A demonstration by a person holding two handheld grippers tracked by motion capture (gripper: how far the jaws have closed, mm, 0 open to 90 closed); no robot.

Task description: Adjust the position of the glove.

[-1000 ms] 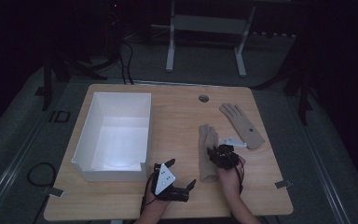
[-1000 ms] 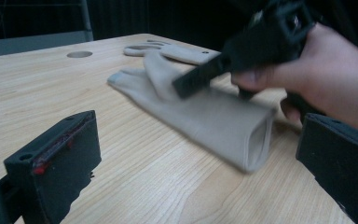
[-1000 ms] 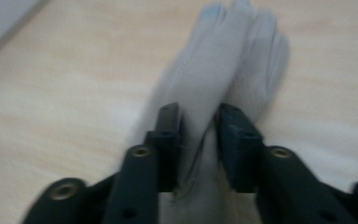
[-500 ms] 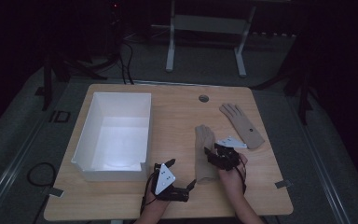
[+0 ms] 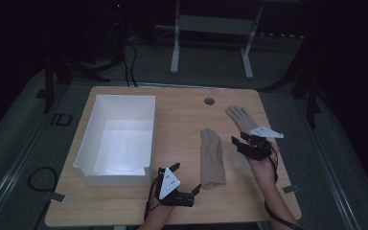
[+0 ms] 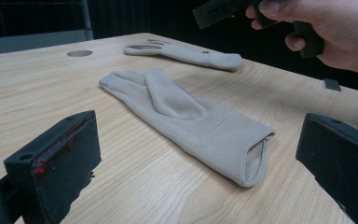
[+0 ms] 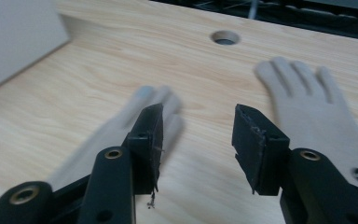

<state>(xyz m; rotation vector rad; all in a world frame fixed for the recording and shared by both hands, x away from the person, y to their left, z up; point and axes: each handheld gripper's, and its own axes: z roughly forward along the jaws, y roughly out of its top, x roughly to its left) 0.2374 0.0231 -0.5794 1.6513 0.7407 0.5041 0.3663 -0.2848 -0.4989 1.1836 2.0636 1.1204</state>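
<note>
- The right gripper (image 5: 240, 141) is now hovering between the 2 gloves, off the near glove (image 5: 212, 156) it was over 1 second ago; its jaws have just been opening and are standing released, with nothing between them.
- The near glove is lying flat on the wooden table (image 5: 182, 120), soft beige knit, cuff open toward the left gripper (image 5: 195, 191), whose jaws are spread wide and empty.
- The far glove (image 5: 241, 117) is lying near the table's round hole (image 5: 209, 101); the high view is also showing the white box (image 5: 92, 143).

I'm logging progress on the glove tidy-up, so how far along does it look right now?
Early. Nothing is done: the white box holds no glove. In hand: the right gripper, jaws open with nothing between them, hangs between the near glove and far glove; the left gripper waits open by the near glove's cuff. Both gloves still lie flat on the table.
</note>
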